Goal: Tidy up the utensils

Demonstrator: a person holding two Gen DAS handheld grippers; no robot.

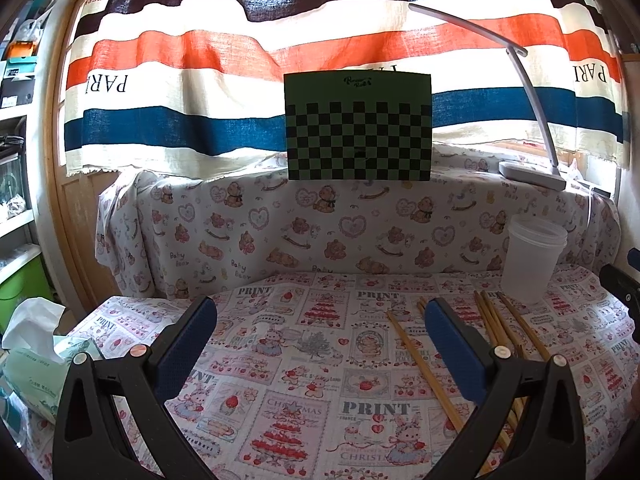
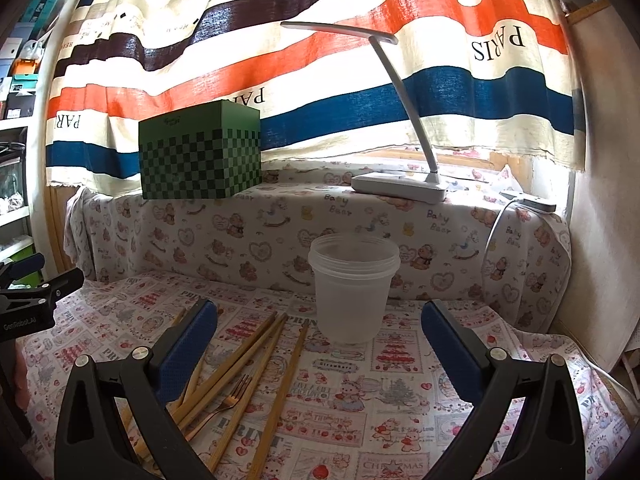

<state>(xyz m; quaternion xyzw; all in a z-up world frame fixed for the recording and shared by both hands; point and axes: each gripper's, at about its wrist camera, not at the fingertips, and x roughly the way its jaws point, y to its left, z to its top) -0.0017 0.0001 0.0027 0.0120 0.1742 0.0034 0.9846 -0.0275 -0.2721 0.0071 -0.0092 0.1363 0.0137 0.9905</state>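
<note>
Across the bench (image 2: 400, 392), draped in a printed cloth, we see a green checkered box (image 2: 200, 160) on the covered ledge behind, with a white desk lamp (image 2: 400, 184) beside it. We hold our left tongs (image 1: 320, 344) and right tongs (image 2: 320, 344) spread apart, gripping nothing. Nearer stands a clear plastic cup (image 2: 352, 292), upright; the wooden chopsticks (image 2: 240, 360) and a fork (image 2: 228, 400) lie scattered just left of it.
</note>
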